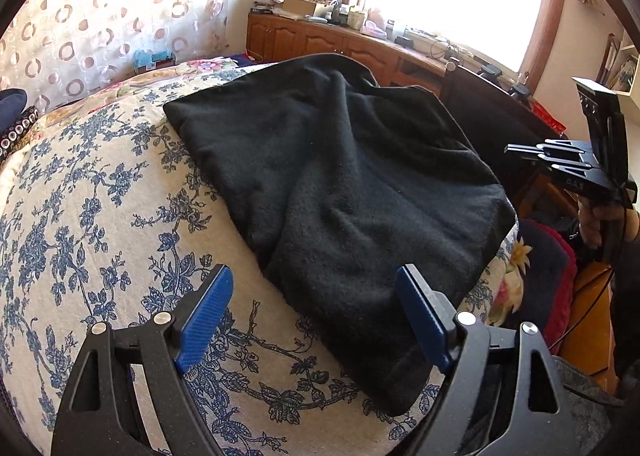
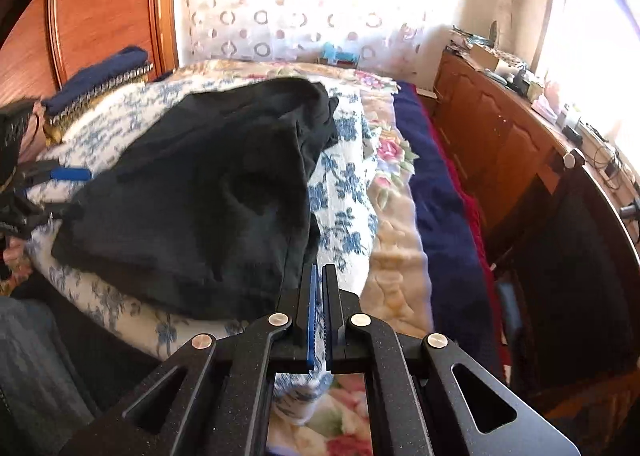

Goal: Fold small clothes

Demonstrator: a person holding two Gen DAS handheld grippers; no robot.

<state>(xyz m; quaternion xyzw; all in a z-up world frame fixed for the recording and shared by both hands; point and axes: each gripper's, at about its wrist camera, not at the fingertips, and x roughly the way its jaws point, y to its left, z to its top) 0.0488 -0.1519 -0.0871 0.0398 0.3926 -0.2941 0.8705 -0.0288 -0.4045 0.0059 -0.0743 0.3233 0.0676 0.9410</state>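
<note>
A black knit garment [image 1: 340,176] lies rumpled on the blue-flowered bedspread [image 1: 100,216]. My left gripper [image 1: 314,272] is open wide just above the garment's near corner. Its right blue pad [image 1: 424,316] is over the black cloth and its left pad over the bedspread, with nothing pinched. In the right wrist view the same garment [image 2: 200,184] spreads to the left of my right gripper [image 2: 319,268]. That gripper is shut, blue pads together and nothing between them, by the garment's near edge. From the left wrist view the right gripper [image 1: 510,150] hangs in the air beyond the garment's right side.
A wooden cabinet [image 2: 500,116] with clutter on top runs under the bright window. A dark chair [image 2: 580,236] stands beside the bed. Navy and red blankets [image 2: 440,196] hang over the bed's side. A folded navy item with a studded band [image 2: 100,76] lies near the wooden headboard [image 2: 100,8].
</note>
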